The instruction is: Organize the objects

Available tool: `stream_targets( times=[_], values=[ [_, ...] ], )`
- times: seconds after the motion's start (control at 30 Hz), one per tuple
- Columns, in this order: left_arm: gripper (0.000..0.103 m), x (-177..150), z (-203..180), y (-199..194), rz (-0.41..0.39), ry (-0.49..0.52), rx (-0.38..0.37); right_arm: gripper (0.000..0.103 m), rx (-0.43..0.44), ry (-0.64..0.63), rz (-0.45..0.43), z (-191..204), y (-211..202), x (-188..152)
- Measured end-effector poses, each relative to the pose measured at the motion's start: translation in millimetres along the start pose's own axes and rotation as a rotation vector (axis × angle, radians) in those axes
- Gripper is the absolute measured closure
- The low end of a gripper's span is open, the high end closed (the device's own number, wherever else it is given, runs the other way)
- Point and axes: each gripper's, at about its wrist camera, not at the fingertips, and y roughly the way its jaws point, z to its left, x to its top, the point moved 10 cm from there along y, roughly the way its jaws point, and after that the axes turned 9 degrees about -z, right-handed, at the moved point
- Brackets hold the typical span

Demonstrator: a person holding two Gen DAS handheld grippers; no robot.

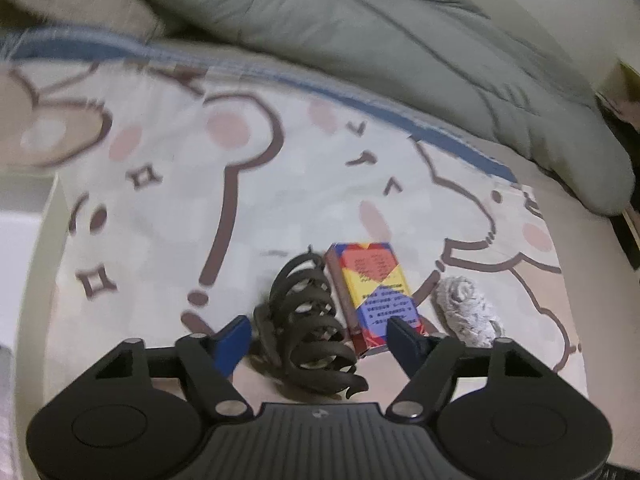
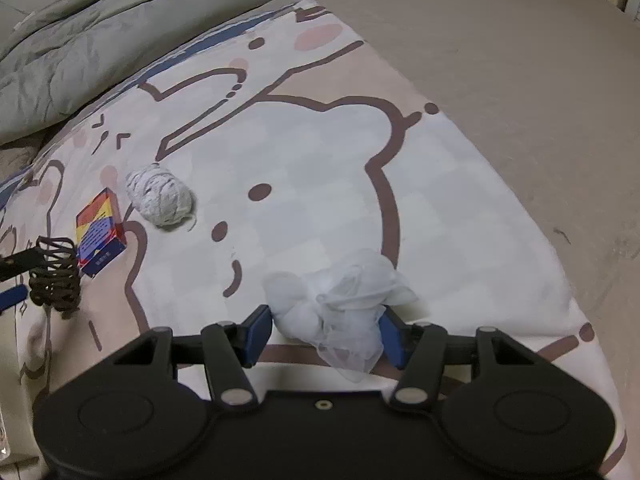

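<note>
Our left tongs [image 1: 320, 338] stand over a dark brown claw hair clip [image 1: 310, 332], which lies between the blue pads; the left pad [image 1: 232, 340] stands clear of the clip with bare cloth between, and the right pad [image 1: 404, 344] sits in front of the box's near corner rather than on the clip, so we read these tongs as parted and not gripping. Our right tongs [image 2: 326, 334] straddle a crumpled white mesh bag [image 2: 340, 304]; the right pad [image 2: 394, 340] touches the gauzy cloth and the left pad [image 2: 256, 332] sits just at its edge, but we cannot tell whether they truly squeeze it. Everything rests on a bed covered by a cartoon-printed sheet [image 2: 320, 168] with brown outlines and pink spots. Just beside the clip lies a small colourful box [image 1: 372, 292], red, yellow and blue, and near that a ball of pale grey-white yarn [image 1: 466, 312]. From the right wrist view the mesh bag lies well apart from the yarn, the box and the clip, which cluster at the left. A grey-green quilt [image 1: 360, 32] is bunched along the far side of the sheet.
</note>
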Motion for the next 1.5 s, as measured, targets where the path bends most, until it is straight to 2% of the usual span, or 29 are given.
stream_targets(
  times=[0.13, 0.2, 0.4, 0.57, 0.73, 0.87, 0.93, 1.0, 1.07, 1.13, 1.37, 1.5],
  values=[
    [0.049, -3, 6, 7, 0.008, -0.024, 0.023, 0.045, 0.019, -0.005, 0.002, 3, -1, 0],
    [0.049, -2, 7, 7, -0.003, -0.029, 0.01, 0.045, 0.022, -0.008, -0.002, 5, -1, 0],
    [0.051, -4, 6, -3, 0.016, 0.047, 0.007, 0.045, 0.035, -0.008, -0.01, 6, -6, 3],
    [0.052, -1, 6, -34, 0.013, 0.193, 0.013, 0.045, 0.06, -0.011, -0.022, 12, -12, 5],
    [0.052, -10, 13, -70, 0.048, 0.371, 0.041, 0.045, 0.105, -0.037, -0.034, 25, -25, 4],
    [0.052, -35, 23, -90, 0.123, 0.507, 0.096, 0.045, 0.132, -0.063, -0.041, 35, -33, 2],
    [0.052, -52, 23, -96, 0.167, 0.553, 0.096, 0.045, 0.142, -0.074, -0.041, 38, -36, 1],
    [0.051, -69, 21, -100, 0.203, 0.549, 0.071, 0.045, 0.148, -0.089, -0.042, 42, -38, -1],
    [0.037, -80, 18, -104, 0.222, 0.514, 0.051, 0.045, 0.15, -0.104, -0.044, 44, -40, -2],
    [0.033, -87, 11, -106, 0.221, 0.492, 0.01, 0.045, 0.152, -0.117, -0.042, 46, -41, -4],
    [0.033, -85, 11, -113, 0.182, 0.41, -0.003, 0.045, 0.164, -0.169, -0.026, 49, -44, -15],
    [0.033, -87, 15, -114, 0.187, 0.424, 0.023, 0.045, 0.169, -0.199, -0.001, 52, -41, -22]
  ],
)
